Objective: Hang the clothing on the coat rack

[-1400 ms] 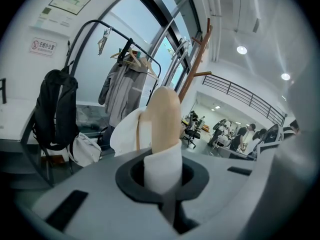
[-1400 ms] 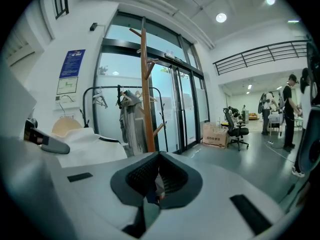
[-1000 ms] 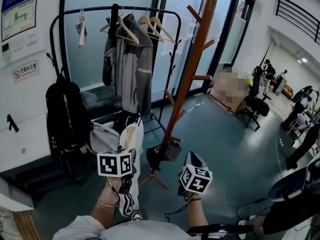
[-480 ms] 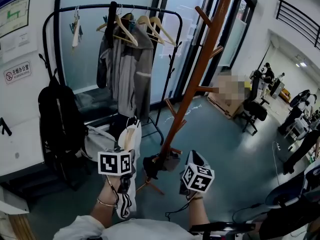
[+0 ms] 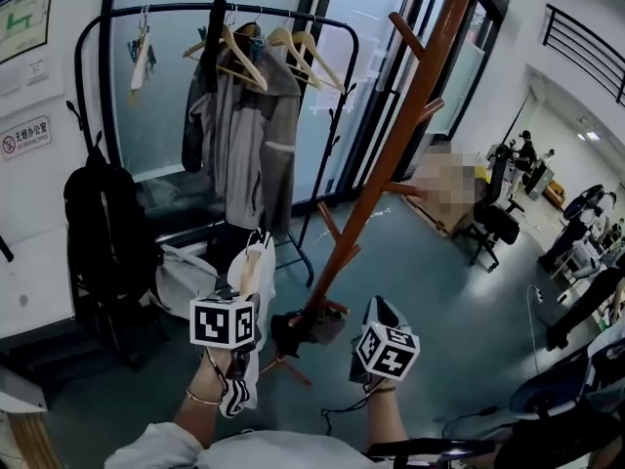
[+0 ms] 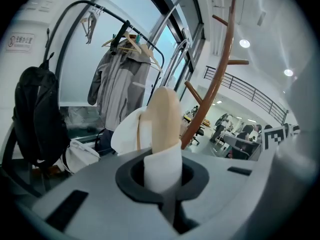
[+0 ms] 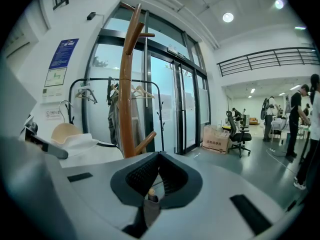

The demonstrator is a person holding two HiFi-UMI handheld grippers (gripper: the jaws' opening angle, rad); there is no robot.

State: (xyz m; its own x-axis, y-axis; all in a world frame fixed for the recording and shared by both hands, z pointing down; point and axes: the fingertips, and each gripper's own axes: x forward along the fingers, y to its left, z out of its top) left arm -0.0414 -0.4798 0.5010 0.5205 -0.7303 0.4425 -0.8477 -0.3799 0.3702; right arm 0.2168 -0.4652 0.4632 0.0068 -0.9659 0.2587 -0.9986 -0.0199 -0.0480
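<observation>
2 grippers show near the bottom edge of the head view, each with its marker cube. Between and beyond them rises the coat rack (image 5: pixel 391 135), a brown wooden pole with slanted pegs, standing on the grey floor (image 5: pixel 439 291). The left gripper (image 6: pixel 162 178) is closed firmly on the white garment (image 5: pixel 256 270), which is folded over a wooden hanger (image 6: pixel 165 111). The left gripper view shows this grip clearly: the white cloth fills the gap between the jaws, and the rounded end of the hanger stands up out of it. The head view shows what this close view does not, that the garment hangs down below the gripper and has dark stripes at its lower end. The garment is to the left of the pole, near it but apart from every peg. The right gripper (image 7: pixel 158 159) has its jaws together, with the tips touching, and it looks along the pole from just beside it. Behind, against the glass wall, a black rail (image 5: pixel 225 10) carries a grey jacket (image 5: pixel 256 135), and a black backpack (image 5: pixel 98 223) hangs at its left end. Only the right gripper view shows a cardboard box (image 7: pixel 216 138) plainly, beside an office chair (image 7: pixel 240 134).
</observation>
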